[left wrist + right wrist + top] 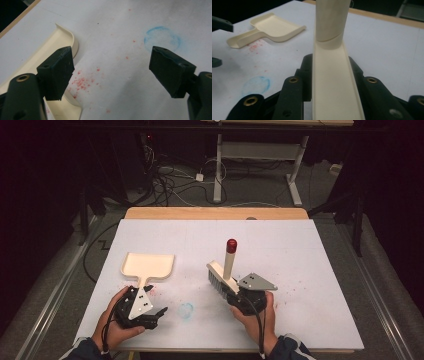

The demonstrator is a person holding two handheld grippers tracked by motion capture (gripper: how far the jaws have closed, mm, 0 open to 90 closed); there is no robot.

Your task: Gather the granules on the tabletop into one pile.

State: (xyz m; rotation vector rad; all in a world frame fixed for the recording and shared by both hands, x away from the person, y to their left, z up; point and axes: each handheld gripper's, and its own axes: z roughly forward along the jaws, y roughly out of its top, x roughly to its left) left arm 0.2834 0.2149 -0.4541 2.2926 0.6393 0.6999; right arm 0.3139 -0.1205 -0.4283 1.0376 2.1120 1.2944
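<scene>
A: Dustpan (148,266) status?
B: Cream, flat on the white table (300,250), pan empty. Red crumbs (81,82) lie on the table just beside its handle, not in it.
A: Grippers?
B: Left gripper (159,314) has its jaws wide apart, nothing between them, sitting just beside the dustpan handle. Right gripper (231,296) is clamped on the brush (222,275) head, handle standing up, red cap on top.
A: Anything unclear?
B: In the right gripper view the brush (332,75) blocks the middle and its bristles are hidden. The dustpan (45,57) is cut off in the left gripper view. Faint blue ring (186,310) on the table between the hands.
</scene>
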